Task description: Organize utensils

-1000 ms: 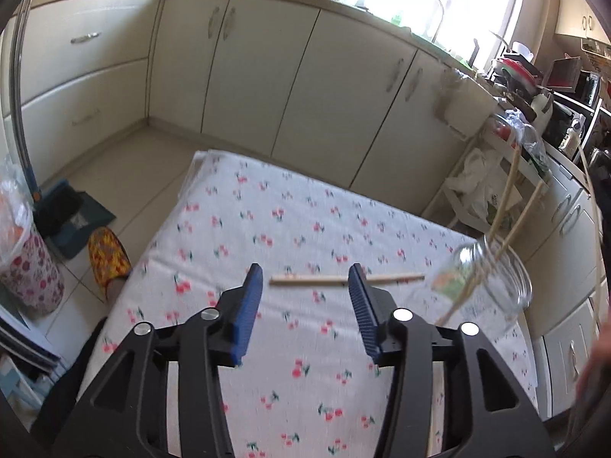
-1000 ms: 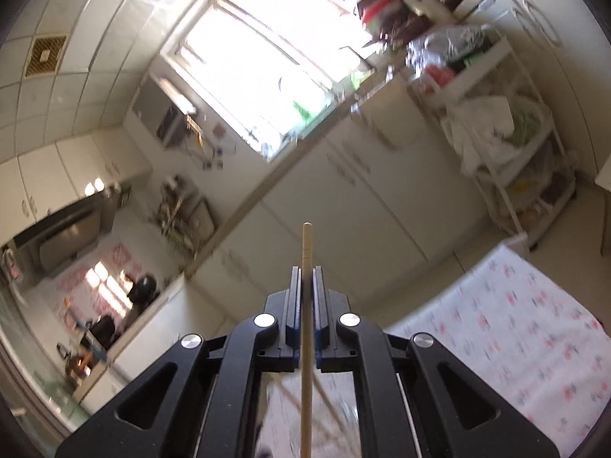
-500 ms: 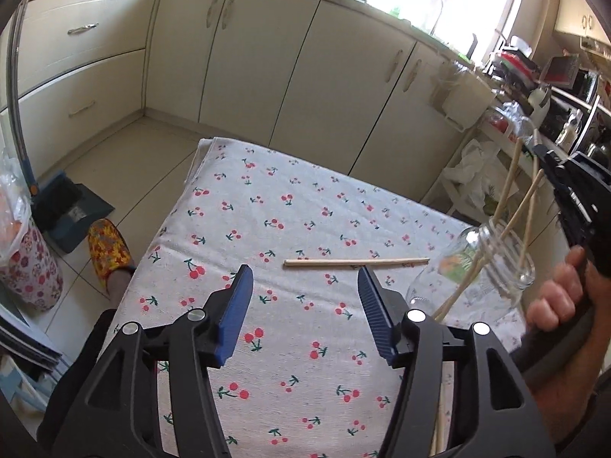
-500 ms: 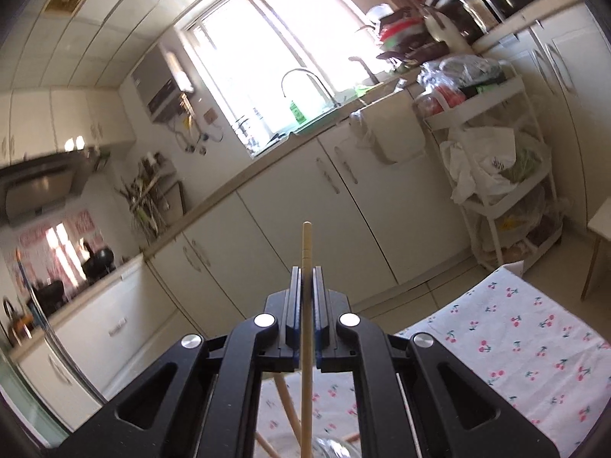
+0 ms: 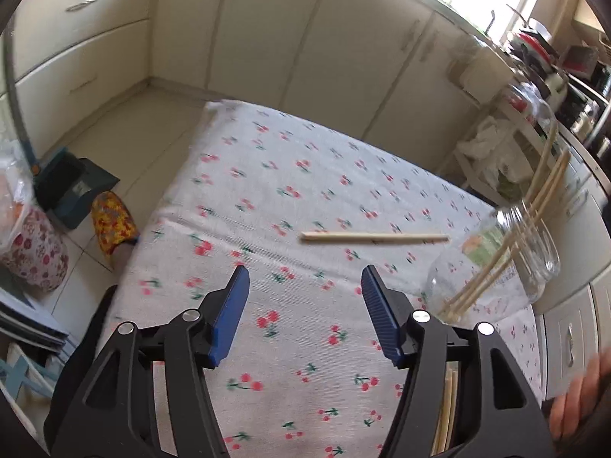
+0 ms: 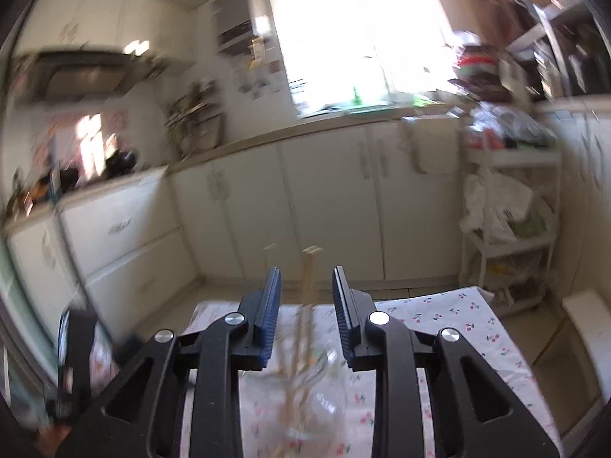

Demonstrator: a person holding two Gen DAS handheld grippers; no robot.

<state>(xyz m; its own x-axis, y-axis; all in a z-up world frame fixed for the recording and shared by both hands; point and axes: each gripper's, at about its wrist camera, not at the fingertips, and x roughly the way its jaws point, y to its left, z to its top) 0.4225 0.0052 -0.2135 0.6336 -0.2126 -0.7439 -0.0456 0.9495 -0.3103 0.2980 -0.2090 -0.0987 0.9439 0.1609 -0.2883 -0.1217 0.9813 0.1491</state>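
Note:
A single wooden chopstick [image 5: 374, 236] lies flat on the cherry-print tablecloth [image 5: 267, 191]. A clear glass jar [image 5: 508, 259] at the right holds several chopsticks [image 5: 534, 198] that lean up and right. My left gripper [image 5: 303, 286] is open and empty, just short of the loose chopstick. More chopsticks [image 5: 445, 412] lie under its right finger. In the blurred right wrist view my right gripper [image 6: 305, 278] is open above the jar [image 6: 305, 381]; the chopsticks [image 6: 309, 286] stand up between its fingers, untouched.
Cream kitchen cabinets [image 5: 343, 45] run behind the table. A white rack with bags [image 6: 508, 229] stands at the right. A dustpan [image 5: 72, 187], a patterned slipper [image 5: 112, 221] and a floral bag [image 5: 34, 252] are on the floor at the left.
My right gripper has opened and let go of the chopstick, which now stands in the jar with the others. My left gripper has dropped closer to the loose chopstick.

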